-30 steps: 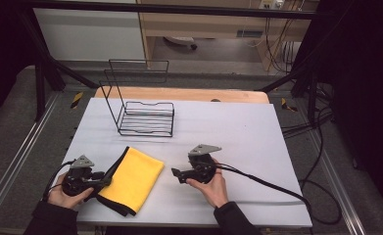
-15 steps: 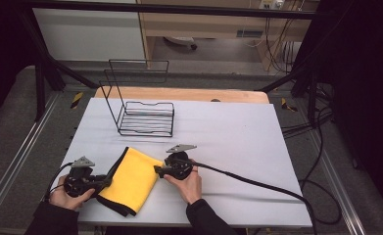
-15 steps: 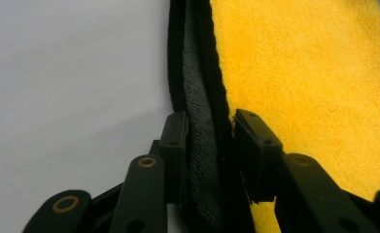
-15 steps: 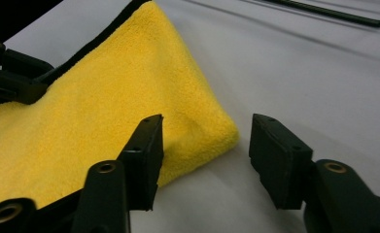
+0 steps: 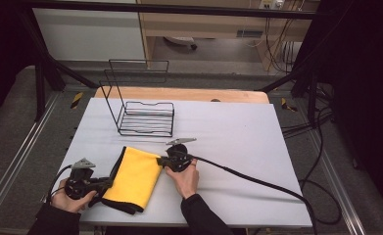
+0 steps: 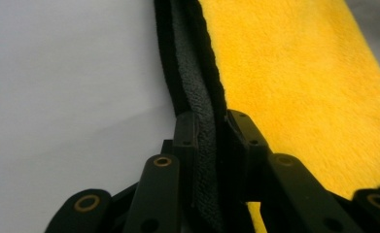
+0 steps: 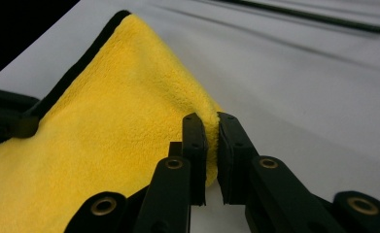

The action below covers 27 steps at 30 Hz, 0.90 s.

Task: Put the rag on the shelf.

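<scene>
High view: yellow cloth (image 5: 132, 177) lies near the front-left corner of the table (image 5: 238, 132), long axis running front to back. Left gripper (image 5: 103, 184) at its left edge, right gripper (image 5: 162, 161) at its far-right corner. Wire rack (image 5: 146, 117) w/ nothing in it, toward the back edge.

Left gripper view: jaws clamped on the cloth's black-trimmed hem (grey underside showing).

Right gripper view: jaws pinched on the corner, which is lifted a bit.
</scene>
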### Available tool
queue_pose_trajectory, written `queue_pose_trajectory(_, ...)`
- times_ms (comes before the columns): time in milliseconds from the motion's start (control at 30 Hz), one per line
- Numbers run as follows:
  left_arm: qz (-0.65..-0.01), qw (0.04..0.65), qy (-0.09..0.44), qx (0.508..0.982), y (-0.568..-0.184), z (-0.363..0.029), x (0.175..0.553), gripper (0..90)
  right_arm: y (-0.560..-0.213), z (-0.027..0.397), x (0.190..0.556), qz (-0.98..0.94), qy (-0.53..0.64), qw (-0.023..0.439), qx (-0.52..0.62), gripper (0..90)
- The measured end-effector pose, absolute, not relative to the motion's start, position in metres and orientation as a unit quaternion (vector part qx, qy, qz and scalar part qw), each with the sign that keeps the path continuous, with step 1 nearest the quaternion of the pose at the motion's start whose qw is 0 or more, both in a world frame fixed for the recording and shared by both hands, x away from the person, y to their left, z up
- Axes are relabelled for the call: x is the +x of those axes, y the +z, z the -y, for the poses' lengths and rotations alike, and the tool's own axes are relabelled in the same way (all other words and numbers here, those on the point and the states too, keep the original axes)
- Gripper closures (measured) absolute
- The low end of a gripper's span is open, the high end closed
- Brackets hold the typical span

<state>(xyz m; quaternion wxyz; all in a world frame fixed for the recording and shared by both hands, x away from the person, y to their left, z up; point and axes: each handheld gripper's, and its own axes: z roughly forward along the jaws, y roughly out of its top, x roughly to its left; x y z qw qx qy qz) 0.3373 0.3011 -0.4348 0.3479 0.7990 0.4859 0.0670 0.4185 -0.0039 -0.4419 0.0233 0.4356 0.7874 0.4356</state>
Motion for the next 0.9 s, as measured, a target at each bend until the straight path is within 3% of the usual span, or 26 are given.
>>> queue_pose_trajectory(300, -0.457, 0.34, 0.117, 0.814, -0.433, -0.274, 0.328, 69.5, -0.44, 0.005, 0.442, -0.815, 0.433, 0.065, 0.38, 80.5)
queue_pose_trajectory(367, -0.454, 0.344, 0.124, 0.813, -0.432, -0.276, 0.329, 63.9, -0.445, 0.004, 0.443, -0.82, 0.43, 0.078, 0.371, 76.2)
queue_pose_trajectory(400, -0.45, 0.354, 0.135, 0.809, -0.429, -0.28, 0.329, 59.6, -0.444, 0.004, 0.441, -0.82, 0.43, 0.097, 0.365, 70.2)
queue_pose_trajectory(433, -0.45, 0.354, 0.135, 0.809, -0.429, -0.28, 0.329, 56.4, -0.444, 0.004, 0.441, -0.82, 0.43, 0.097, 0.365, 70.2)
queue_pose_trajectory(467, -0.449, 0.365, 0.146, 0.802, -0.424, -0.285, 0.333, 52.1, -0.438, 0.006, 0.438, -0.817, 0.44, 0.111, 0.356, 60.0)
queue_pose_trajectory(500, -0.449, 0.365, 0.146, 0.802, -0.424, -0.285, 0.333, 48.1, -0.438, 0.006, 0.438, -0.817, 0.44, 0.111, 0.356, 60.0)
queue_pose_trajectory(533, -0.453, 0.373, 0.146, 0.797, -0.42, -0.289, 0.341, 43.5, -0.43, 0.009, 0.436, -0.817, 0.442, 0.124, 0.348, 52.1)
queue_pose_trajectory(633, -0.456, 0.382, 0.142, 0.791, -0.414, -0.293, 0.351, 34.9, -0.422, 0.013, 0.432, -0.819, 0.443, 0.129, 0.342, 44.2)
queue_pose_trajectory(667, -0.456, 0.38, 0.149, 0.791, -0.408, -0.293, 0.362, 31.7, -0.417, 0.018, 0.429, -0.819, 0.445, 0.13, 0.34, 35.6)
queue_pose_trajectory(900, -0.461, 0.377, 0.15, 0.79, -0.4, -0.282, 0.4, 16.8, -0.414, 0.035, 0.422, -0.817, 0.445, 0.126, 0.344, 17.2)
